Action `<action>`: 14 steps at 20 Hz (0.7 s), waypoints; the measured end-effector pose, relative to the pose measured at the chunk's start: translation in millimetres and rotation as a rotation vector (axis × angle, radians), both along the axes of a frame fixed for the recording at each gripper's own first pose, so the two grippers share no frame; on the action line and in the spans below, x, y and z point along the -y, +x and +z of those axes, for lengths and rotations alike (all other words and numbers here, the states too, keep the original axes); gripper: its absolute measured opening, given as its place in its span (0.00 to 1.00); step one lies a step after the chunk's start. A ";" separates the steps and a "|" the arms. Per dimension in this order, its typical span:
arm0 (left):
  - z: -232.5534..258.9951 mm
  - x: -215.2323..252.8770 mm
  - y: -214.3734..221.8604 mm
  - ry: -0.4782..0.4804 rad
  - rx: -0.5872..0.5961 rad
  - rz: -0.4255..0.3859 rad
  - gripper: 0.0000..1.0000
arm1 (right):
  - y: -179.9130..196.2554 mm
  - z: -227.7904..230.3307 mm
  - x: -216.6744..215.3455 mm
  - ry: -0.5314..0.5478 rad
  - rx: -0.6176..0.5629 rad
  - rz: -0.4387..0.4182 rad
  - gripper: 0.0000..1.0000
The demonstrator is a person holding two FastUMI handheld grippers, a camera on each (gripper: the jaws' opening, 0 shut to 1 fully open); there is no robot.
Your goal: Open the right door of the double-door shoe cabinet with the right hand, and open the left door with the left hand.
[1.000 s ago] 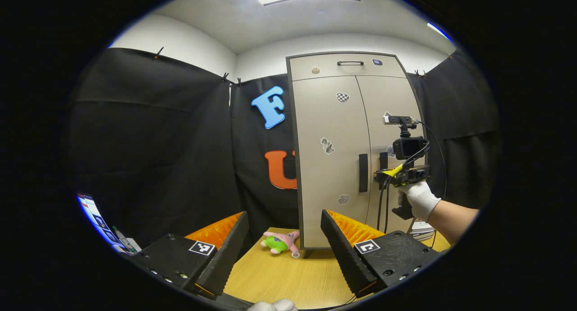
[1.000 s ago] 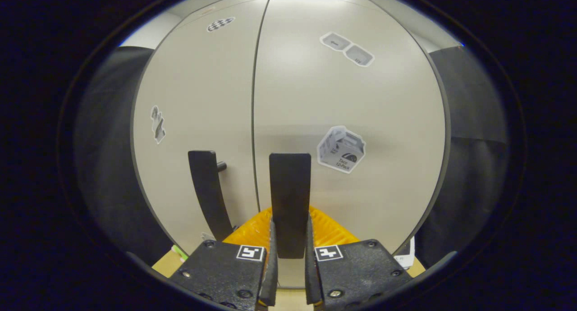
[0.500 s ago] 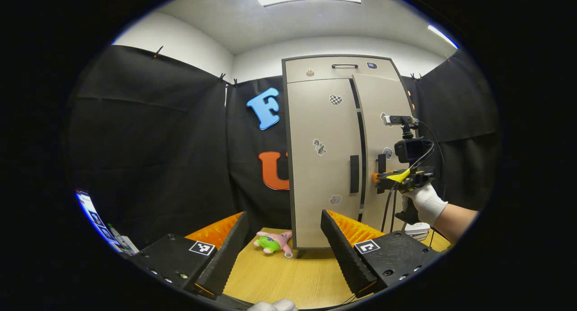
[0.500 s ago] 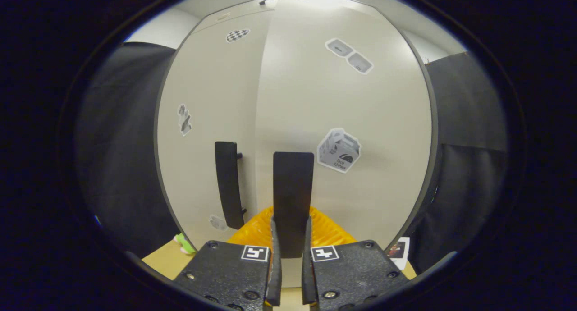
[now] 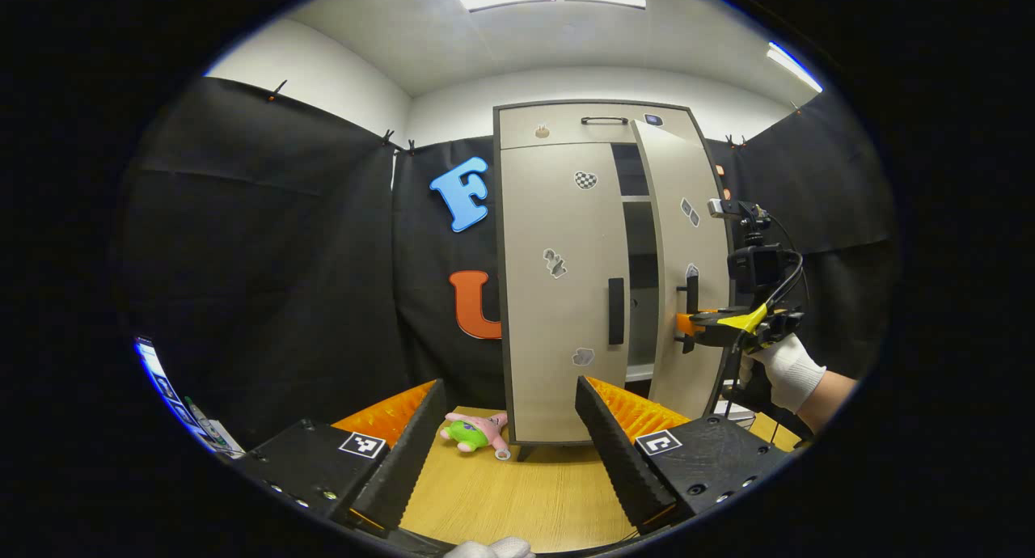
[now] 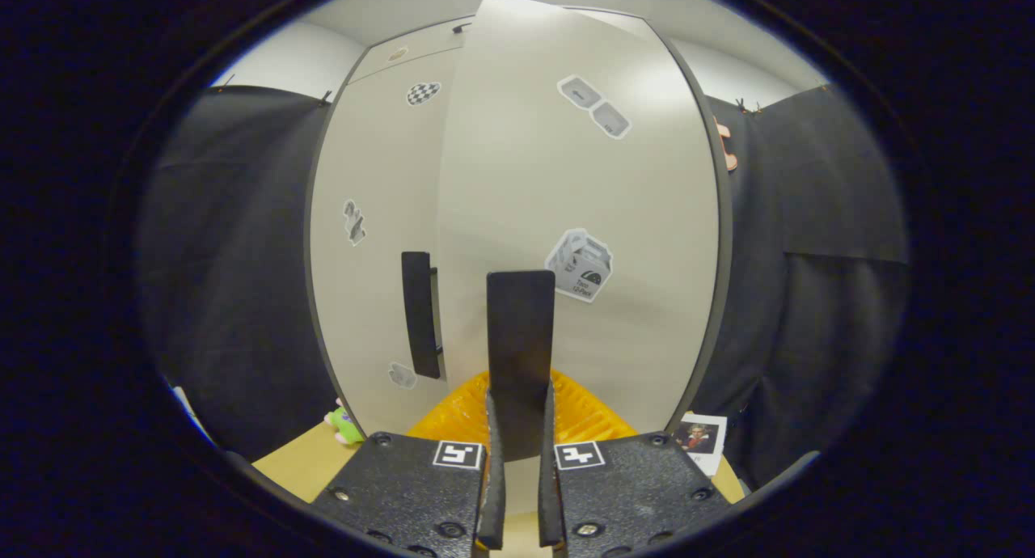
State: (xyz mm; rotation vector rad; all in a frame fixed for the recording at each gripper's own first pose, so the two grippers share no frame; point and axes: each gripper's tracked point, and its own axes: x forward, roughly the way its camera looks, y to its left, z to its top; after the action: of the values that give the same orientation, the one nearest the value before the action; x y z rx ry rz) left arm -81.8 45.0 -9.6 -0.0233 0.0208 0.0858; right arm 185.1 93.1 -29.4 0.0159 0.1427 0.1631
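Observation:
A tall beige shoe cabinet stands on the wooden table. Its right door is swung partly out, with dark shelves visible in the gap. My right gripper is shut on that door's black vertical handle; in the left gripper view the right gripper, held by a gloved hand, sits at the handle. The left door is closed, its black handle free. My left gripper is open, well short of the cabinet.
A pink and green plush toy lies on the table at the cabinet's left foot. A small photo card lies by the cabinet's right side. Black cloth walls surround the booth. A screen edge shows at far left.
The right door has swung from closed to partly open, pulled by the right gripper on its handle. The left gripper has stayed open and drifted slightly, the cabinet shifting left in its view.

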 end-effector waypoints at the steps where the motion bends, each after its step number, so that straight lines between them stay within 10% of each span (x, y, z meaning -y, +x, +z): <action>1: -0.2 2.5 0.3 0.001 0.002 -0.008 0.96 | -4.1 -0.4 3.9 -0.005 0.002 -0.003 0.19; 14: -3.3 47.6 1.8 -0.009 -0.002 -0.112 0.96 | -49.3 -0.3 64.8 0.015 0.009 -0.083 0.16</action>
State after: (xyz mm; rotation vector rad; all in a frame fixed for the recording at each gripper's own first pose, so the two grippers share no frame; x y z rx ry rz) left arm -80.0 -2.7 -12.8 -0.0311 0.0249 -0.0259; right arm 135.8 28.3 -29.7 0.0364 0.1316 0.0818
